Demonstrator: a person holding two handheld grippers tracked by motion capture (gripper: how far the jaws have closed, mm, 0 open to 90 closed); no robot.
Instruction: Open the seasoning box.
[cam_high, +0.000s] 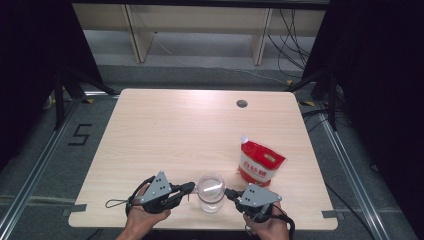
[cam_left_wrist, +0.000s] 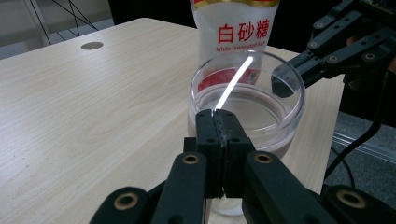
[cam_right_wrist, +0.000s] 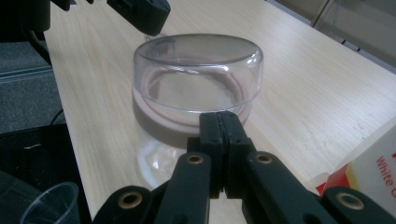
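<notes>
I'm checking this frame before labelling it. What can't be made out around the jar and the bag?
- Jar contents: glare hides them in the high view.
- Jar base: the left hand-held gripper covers it in its own view.
- Sugar bag top: cut off by that view's edge.
- Plastic cup: cut by the right gripper view's edge.

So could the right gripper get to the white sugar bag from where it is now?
Probably yes. The white sugar bag stands just beyond the right gripper, with only bare table between them. The gripper points at the clear lidded jar, so it would have to turn away first, and its jaws are shut.
</notes>
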